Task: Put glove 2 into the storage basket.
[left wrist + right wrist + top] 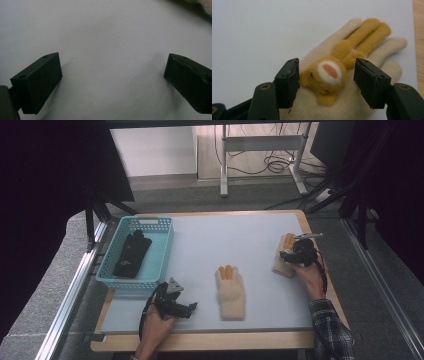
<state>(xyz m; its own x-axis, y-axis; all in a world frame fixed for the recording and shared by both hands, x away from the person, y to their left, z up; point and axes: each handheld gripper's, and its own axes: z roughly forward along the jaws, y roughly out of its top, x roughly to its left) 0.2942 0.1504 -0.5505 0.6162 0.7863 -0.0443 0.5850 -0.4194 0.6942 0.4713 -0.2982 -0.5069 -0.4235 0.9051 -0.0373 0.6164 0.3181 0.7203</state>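
A pale blue slatted plastic basket (pixel 160 251) sits at the table's left edge with a black fabric glove (pixel 132 254) lying inside it. Near the front, the left gripper (pixel 191 308) rests low over the light grey table mat (pixel 225 245), its jaws wide apart with nothing between them. At the middle lies a cream fleece glove with orange fingers (pixel 230 291). To the right, the right gripper (pixel 326 82) holds its jaws apart on either side of the orange bear face on a second cream fleece glove (pixel 352 62), the left jaw touching it.
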